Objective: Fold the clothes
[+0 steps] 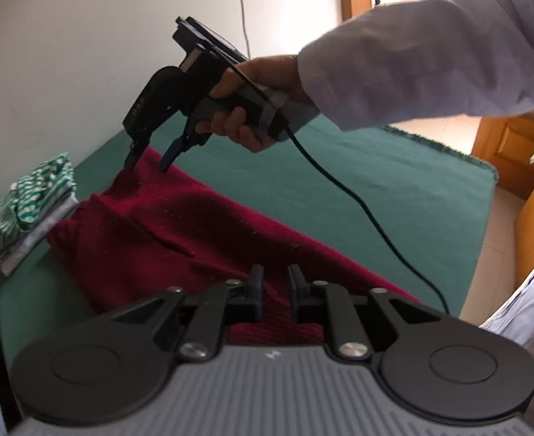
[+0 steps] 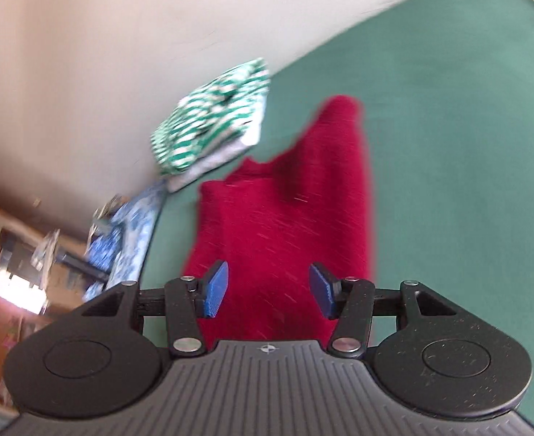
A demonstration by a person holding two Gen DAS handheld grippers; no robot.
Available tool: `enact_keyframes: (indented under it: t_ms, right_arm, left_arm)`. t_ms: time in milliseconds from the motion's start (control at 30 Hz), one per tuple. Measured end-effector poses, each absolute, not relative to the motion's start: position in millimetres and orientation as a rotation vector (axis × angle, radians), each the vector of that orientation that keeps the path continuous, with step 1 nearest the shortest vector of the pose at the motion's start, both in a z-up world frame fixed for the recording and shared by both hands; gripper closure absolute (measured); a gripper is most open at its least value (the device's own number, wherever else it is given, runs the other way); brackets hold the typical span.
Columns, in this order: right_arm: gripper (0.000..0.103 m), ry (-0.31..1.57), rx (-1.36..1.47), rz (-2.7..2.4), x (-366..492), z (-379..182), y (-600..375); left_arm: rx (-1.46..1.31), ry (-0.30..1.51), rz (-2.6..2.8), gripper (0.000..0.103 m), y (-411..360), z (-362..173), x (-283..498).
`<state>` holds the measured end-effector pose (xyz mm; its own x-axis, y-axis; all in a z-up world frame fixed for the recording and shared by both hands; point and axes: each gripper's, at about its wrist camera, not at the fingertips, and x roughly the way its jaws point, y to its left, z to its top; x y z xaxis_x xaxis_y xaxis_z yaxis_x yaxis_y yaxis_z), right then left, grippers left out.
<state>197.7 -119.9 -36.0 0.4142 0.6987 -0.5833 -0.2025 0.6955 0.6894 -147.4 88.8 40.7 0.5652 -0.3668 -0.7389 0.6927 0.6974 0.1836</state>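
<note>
A dark red sweater (image 1: 179,239) lies spread on a green cover (image 1: 357,196) over the bed, near a wall; beside it, against the wall, sits a small stack of folded clothes (image 1: 31,203) topped by a green-and-white striped piece; the sweater seems partly folded already, narrow at its far end.

The left gripper (image 1: 274,287) hangs low over the near ribbed hem with its jaws a little apart and no cloth pinched between them; the right gripper (image 1: 149,161), held in a person's hand (image 1: 252,105) with a pale sleeve, has its tips at the far corner of the sweater; from its own camera the blue pads (image 2: 216,289) stand well apart with nothing between them.

The knit looks thick, soft and limp; it will likely sag and stretch when lifted, and cling to the cover rather than slide; the best holds are probably the hem corners and the shoulder edge, taken together.

No brand, label or readable writing shows.
</note>
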Motion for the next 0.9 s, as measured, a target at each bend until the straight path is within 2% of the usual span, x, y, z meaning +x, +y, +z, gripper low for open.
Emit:
enact_keyframes:
  t_ms: [133, 200, 267, 467, 600, 633, 700, 733, 900]
  right_arm:
    - [0.051, 1.018, 0.538, 0.717, 207, -25, -104]
    - [0.051, 1.031, 0.514, 0.821, 197, -19, -104]
    - [0.051, 1.058, 0.483, 0.879, 185, -19, -102]
    - [0.056, 1.245, 0.345, 1.046, 109, -39, -119]
    - [0.057, 1.326, 0.3, 1.027, 50, -66, -117]
    - [0.062, 1.31, 0.27, 1.011, 38, -70, -112]
    - [0.093, 1.24, 0.229, 0.988, 24, -68, -107]
    - [0.099, 1.228, 0.224, 0.971, 22, -64, -105]
    - [0.099, 1.122, 0.409, 0.96, 21, -14, -122]
  left_arm:
    - [0.578, 0.75, -0.554, 0.066, 86, 32, -167]
    - [0.616, 0.727, -0.525, 0.036, 79, 27, -176]
    - [0.632, 0.715, -0.522, 0.025, 66, 18, -172]
    - [0.648, 0.792, -0.485, 0.024, 52, -13, -165]
    - [0.599, 0.836, -0.465, 0.018, 57, -17, -166]
    - [0.587, 0.836, -0.476, 0.018, 58, -17, -166]
    - [0.579, 0.828, -0.496, 0.016, 60, -17, -166]
    - [0.586, 0.819, -0.501, 0.015, 59, -17, -167]
    - [0.694, 0.7, -0.481, 0.013, 48, -23, -175]
